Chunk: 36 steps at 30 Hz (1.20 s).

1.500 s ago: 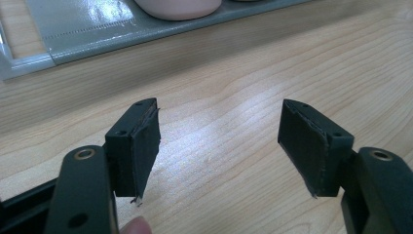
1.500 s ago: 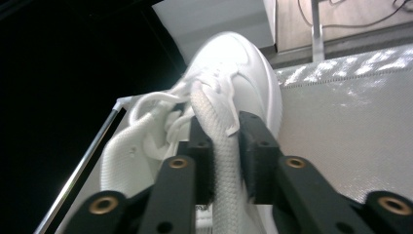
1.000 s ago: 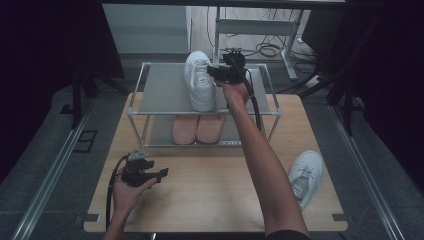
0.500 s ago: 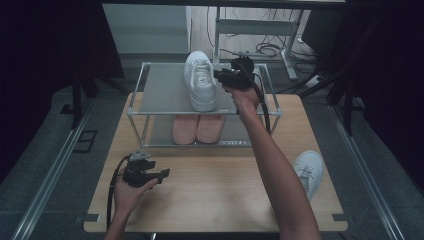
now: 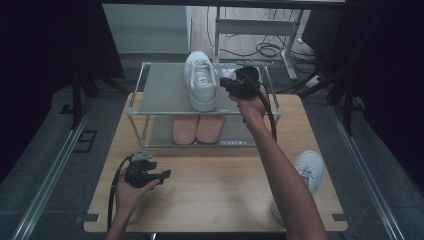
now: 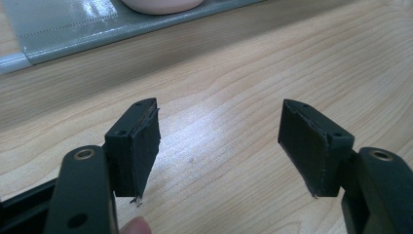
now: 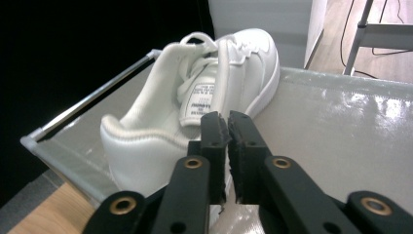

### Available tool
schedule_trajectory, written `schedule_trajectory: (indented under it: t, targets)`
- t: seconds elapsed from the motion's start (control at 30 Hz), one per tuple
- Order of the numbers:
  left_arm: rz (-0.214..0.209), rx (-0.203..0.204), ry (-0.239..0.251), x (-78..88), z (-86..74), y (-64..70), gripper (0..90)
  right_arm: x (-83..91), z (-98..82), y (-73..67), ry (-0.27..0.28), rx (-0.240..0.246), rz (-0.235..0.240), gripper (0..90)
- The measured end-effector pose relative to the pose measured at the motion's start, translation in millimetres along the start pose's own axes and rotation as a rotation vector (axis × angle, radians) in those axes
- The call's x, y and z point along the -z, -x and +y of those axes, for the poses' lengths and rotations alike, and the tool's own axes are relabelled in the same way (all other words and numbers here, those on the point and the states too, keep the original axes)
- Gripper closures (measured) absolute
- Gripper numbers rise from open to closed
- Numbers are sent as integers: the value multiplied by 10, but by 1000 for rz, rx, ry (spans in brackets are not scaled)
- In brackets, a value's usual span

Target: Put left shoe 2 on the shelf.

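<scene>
With right gripper [image 7: 228, 127] just shut on nothing beside shoe [image 5: 201, 81] on rack [image 5: 165, 92], reopen before grabbing second shoe [image 5: 309, 172]; left gripper [image 6: 219, 141] open, empty

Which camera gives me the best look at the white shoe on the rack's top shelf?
The right gripper view: the white shoe is close up there, with heel, tongue label and laces clear, just beyond the shut right tool. The high view shows that shoe smaller, from above, on the top shelf. The left gripper view looks at the tabletop.
</scene>
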<state>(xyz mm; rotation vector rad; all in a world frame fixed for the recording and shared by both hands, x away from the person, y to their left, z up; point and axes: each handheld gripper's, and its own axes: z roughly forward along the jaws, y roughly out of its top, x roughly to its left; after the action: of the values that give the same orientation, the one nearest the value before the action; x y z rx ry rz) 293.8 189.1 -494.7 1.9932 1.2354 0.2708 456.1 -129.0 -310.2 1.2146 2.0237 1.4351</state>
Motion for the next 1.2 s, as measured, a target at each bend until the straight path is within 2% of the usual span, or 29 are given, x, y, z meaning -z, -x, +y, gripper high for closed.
schedule_trajectory:
  t: [0.33, 0.6, 1.03, 1.2]
  targets:
    - [-1, -3, -2, -18, 0, 14, 319, 2, -161, 6, -28, 12, 10, 900]
    - [0, -3, -6, -25, -2, 18, 319, -30, -288, 27, -69, 20, -1, 900]
    - [-2, 0, -8, -28, -2, 26, 319, -155, -377, -51, -99, 39, 12, 900]
    - [-1, -4, -7, -25, -1, 12, 320, -175, -370, -73, -94, 33, 13, 900]
